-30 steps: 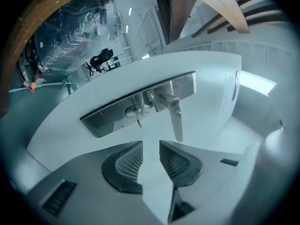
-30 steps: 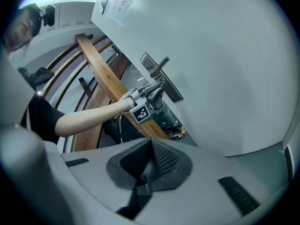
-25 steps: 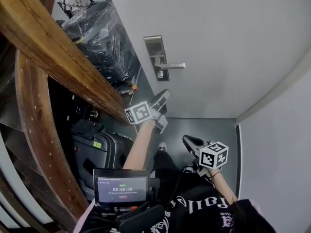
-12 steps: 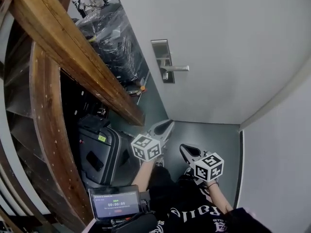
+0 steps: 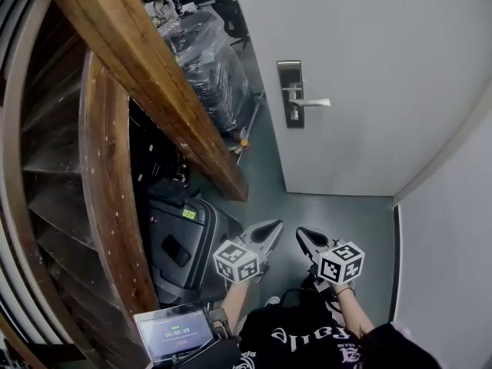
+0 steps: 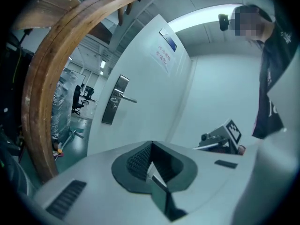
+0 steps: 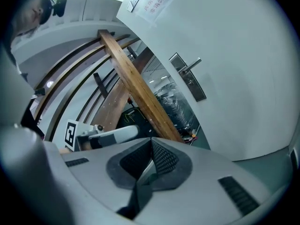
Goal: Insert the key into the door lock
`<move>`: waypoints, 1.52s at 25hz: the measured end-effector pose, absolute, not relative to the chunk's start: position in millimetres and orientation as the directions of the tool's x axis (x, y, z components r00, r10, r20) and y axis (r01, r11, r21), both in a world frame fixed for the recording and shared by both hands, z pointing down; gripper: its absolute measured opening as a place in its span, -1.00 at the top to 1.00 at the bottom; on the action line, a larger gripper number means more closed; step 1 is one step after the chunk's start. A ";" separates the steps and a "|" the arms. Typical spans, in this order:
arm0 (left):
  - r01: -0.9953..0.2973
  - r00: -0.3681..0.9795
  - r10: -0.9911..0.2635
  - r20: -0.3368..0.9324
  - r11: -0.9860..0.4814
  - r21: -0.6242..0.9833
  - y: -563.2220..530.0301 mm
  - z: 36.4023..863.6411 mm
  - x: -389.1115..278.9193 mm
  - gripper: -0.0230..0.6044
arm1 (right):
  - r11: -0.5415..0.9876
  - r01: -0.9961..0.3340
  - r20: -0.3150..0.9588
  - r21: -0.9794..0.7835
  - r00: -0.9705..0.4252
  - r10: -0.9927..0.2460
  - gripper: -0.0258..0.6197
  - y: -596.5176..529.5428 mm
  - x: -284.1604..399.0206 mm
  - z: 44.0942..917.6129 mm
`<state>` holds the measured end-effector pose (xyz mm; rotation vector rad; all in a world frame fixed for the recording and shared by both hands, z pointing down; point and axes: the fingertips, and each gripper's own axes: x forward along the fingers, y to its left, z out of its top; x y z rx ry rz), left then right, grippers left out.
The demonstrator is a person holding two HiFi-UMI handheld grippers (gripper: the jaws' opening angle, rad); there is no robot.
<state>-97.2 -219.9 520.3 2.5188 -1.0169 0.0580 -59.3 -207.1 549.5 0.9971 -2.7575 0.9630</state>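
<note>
Grey floor (image 5: 338, 214) is spreading out below a white door (image 5: 369, 60) in the head view, with a wooden beam (image 5: 154, 83) slanting at the left. The lock plate (image 5: 290, 92) and its handle (image 5: 315, 103) are sitting well apart from both grippers. The left gripper (image 5: 270, 229), reaching up near the handle a second ago, is now hanging low beside the right gripper (image 5: 305, 237), close to the person's body.

Left gripper view: its jaws are pressing together with no key showing between them, and the door is standing far off.

Right gripper view: its jaws are likewise clenching on nothing visible.

Whether a key is sitting in the lock is too small to tell. The left gripper is looking pulled back from the lock, not approaching it.
</note>
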 end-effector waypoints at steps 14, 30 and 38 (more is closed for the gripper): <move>-0.594 0.805 -0.532 0.264 -0.719 0.361 -70.9 547.7 -182.7 0.91 | 0.479 -0.664 0.260 -0.574 -0.702 -0.663 0.86 -59.7 -148.8 554.8; -0.496 0.867 -0.450 0.212 -0.753 0.432 40.0 546.2 -132.7 0.91 | 0.413 -0.702 0.256 -0.580 -0.639 -0.726 0.86 57.4 -103.3 545.6; -0.523 0.851 -0.477 0.220 -0.731 0.439 151.3 551.0 -83.2 0.91 | 0.416 -0.701 0.267 -0.579 -0.645 -0.716 0.87 170.6 -56.1 558.8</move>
